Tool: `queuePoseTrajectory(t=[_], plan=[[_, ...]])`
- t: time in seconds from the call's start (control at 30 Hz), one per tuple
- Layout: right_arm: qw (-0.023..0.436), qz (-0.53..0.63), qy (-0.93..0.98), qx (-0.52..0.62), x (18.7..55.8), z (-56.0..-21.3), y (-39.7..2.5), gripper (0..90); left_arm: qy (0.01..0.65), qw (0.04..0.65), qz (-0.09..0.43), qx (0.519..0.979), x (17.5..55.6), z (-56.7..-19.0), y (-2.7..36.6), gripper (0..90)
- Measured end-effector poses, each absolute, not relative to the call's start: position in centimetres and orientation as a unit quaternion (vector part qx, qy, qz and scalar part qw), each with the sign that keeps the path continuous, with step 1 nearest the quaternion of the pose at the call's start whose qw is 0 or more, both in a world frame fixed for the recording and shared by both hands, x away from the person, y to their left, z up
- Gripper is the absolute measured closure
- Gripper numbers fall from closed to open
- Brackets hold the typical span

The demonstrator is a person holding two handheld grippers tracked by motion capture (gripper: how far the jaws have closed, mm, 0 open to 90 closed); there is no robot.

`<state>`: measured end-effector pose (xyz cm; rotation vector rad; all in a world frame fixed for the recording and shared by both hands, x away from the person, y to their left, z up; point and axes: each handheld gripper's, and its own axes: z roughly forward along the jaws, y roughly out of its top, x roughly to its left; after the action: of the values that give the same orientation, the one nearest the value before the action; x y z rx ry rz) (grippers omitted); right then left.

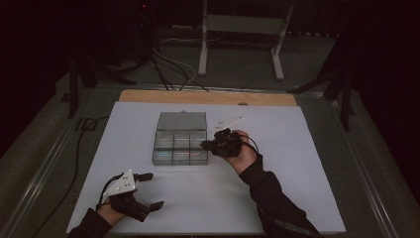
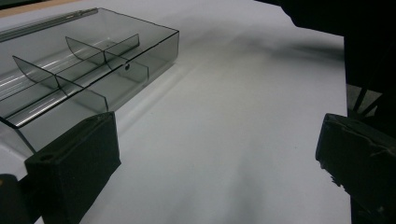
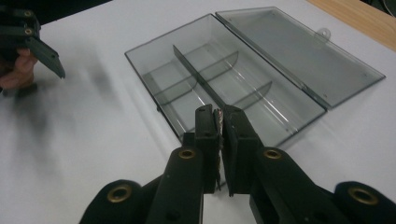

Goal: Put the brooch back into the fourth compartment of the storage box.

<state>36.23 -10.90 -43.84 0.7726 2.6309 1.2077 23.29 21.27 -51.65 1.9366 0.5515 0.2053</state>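
A clear plastic compartment box (image 1: 181, 147) lies open mid-table, its lid (image 1: 182, 121) folded back flat behind it. Thin dividers split the box (image 3: 210, 79) into several cells, which look empty. My right gripper (image 1: 204, 145) hovers at the box's right edge, and the right gripper (image 3: 219, 112) is shut on a small thin metallic piece (image 3: 217, 135), possibly a screw. My left gripper (image 1: 152, 190) rests open near the front left of the table. Its jaws stand wide apart, with the left gripper (image 2: 217, 158) holding nothing and the box (image 2: 84, 60) ahead to its left.
A white sheet (image 1: 277, 198) covers the table, with a wooden strip (image 1: 208, 97) along the far edge. A small white plate (image 1: 229, 121) lies right of the lid. Cables (image 1: 168, 69) and a metal stand (image 1: 242, 29) are on the floor beyond.
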Motion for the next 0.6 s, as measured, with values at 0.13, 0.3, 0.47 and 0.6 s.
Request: queuePoseTrajectory(t=[0.13,0.3,0.47,0.6], plan=[[0.071,0.404,0.877,0.251,36.6,-43.5,-10.0,85.2,0.231,0.531,0.085,0.811,23.3,-51.7,21.3,1.3],[0.068,0.407,0.877,0.245,36.9,-43.3,-8.7,85.2,0.230,0.531,0.086,0.811,23.3,-51.6,21.3,1.3],[0.063,0.409,0.878,0.240,37.1,-43.3,-7.3,85.1,0.229,0.529,0.086,0.812,23.3,-51.7,21.3,1.3],[0.058,0.412,0.878,0.237,37.3,-43.3,-6.5,85.1,0.229,0.529,0.085,0.813,23.3,-51.7,21.2,1.3]])
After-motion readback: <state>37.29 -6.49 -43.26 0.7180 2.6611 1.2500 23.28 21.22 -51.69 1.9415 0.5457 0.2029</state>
